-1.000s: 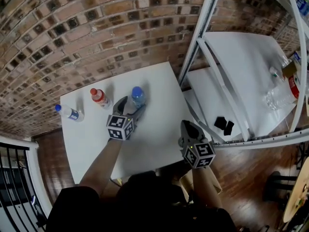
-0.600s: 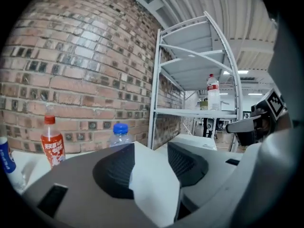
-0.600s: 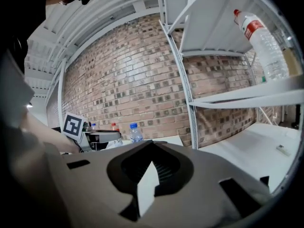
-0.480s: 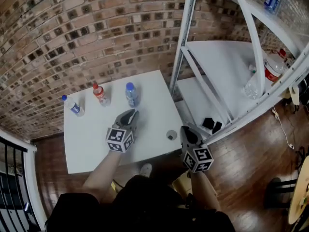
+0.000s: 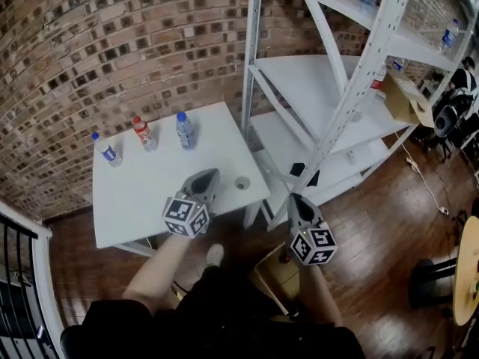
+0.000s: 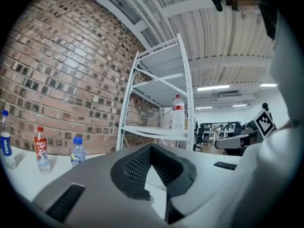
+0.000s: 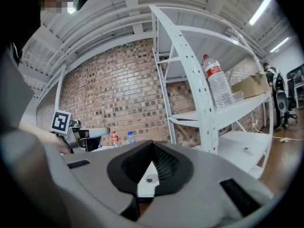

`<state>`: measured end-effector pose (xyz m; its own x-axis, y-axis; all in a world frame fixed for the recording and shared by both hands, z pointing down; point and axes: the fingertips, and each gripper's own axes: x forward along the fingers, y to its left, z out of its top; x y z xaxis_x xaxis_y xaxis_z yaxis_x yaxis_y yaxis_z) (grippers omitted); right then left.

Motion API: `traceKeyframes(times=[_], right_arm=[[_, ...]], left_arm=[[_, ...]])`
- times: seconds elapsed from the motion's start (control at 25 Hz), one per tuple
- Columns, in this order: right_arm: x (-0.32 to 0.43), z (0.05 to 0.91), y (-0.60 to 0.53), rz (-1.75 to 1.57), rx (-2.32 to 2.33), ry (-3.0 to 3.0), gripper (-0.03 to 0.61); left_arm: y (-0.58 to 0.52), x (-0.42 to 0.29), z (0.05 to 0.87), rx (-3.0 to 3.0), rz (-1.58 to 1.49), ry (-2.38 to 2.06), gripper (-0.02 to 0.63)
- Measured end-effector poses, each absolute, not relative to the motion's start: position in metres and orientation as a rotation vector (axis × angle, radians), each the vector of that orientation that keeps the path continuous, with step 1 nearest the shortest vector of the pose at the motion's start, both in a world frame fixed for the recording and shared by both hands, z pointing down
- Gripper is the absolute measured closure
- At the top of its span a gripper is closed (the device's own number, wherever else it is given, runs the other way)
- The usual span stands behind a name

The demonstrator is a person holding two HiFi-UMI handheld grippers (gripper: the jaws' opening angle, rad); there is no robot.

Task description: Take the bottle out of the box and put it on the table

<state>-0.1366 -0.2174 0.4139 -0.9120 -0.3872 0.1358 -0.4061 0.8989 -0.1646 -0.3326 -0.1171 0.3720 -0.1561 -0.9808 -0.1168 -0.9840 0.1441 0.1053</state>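
Three bottles stand in a row at the far side of the white table (image 5: 142,200): a blue-capped one (image 5: 103,149), a red-capped one (image 5: 142,134) and another blue-capped one (image 5: 185,130). The left gripper view shows them too, the red-capped bottle (image 6: 42,148) in the middle. My left gripper (image 5: 207,178) is shut and empty over the table's near edge, well short of the bottles. My right gripper (image 5: 297,203) is also shut and empty, off the table's right corner above the floor. An open cardboard box (image 5: 275,275) sits on the floor below my hands.
A small round lid (image 5: 242,182) lies near the table's right edge. A white metal shelf rack (image 5: 329,118) stands right of the table, with a large bottle (image 7: 217,82) and a cardboard box (image 5: 404,99) on it. Brick wall behind; wooden floor around.
My left gripper was open around the right blue-capped bottle; it has let go, shut and drawn back to the near edge. The right gripper also drew back, and the view has pulled away.
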Motion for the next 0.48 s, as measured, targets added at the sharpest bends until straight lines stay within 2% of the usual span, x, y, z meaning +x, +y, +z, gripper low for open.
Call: traceKeyframes(times=[0.24,0.48], right_arm=[[-0.058,0.406,-0.224,0.297,0.852,-2.938,0.574],[0.030,0.402,-0.225,0.300,1.289,-2.813,0.574]], left_arm=[[-0.146,-0.261,0.357,-2.225,0.274,2.177,0.611],[-0.198,-0.179,0.356,-2.563,0.328,1.812,0.611]])
